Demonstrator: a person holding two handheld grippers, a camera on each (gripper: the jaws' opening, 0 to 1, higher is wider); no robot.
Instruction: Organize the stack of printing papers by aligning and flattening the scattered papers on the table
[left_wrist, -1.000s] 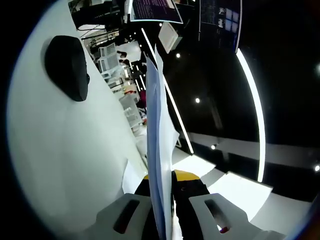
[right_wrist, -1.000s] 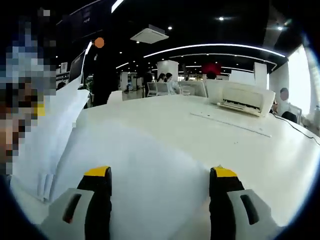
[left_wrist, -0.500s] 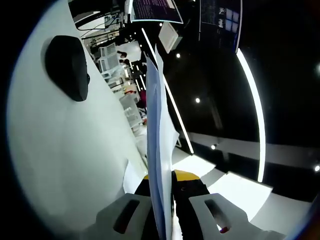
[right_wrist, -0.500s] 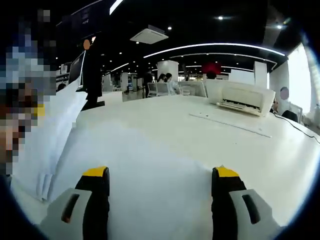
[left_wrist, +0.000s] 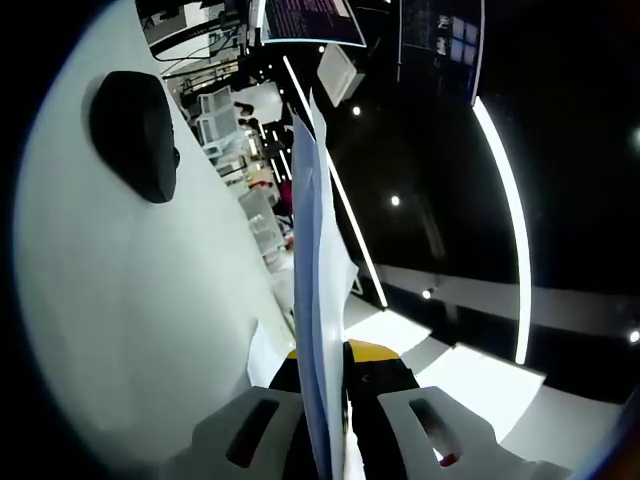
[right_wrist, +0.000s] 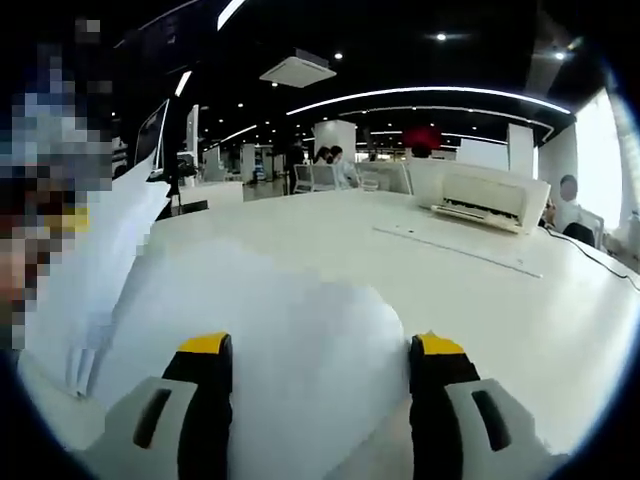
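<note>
In the left gripper view, left gripper (left_wrist: 322, 372) clamped tight on an upright sheaf of thin white printing papers (left_wrist: 310, 300), yellow-tipped jaws pressed against either face, sheets seen edge-on and rising from the jaws toward the top of the view. Beside the sheaf, smooth white desk (left_wrist: 130, 330) tilted steeply by the roll of the camera. Farther along it, a black rounded computer mouse (left_wrist: 135, 133) lying well apart from the papers.

In the right gripper view, right gripper (right_wrist: 317, 365) with jaws spread wide, gripping nothing, poised over a loose white sheet (right_wrist: 260, 340) lying flat on the desk. At left, the lifted sheaf standing on edge. Farther back on the desk, a white boxy printer (right_wrist: 490, 198).
</note>
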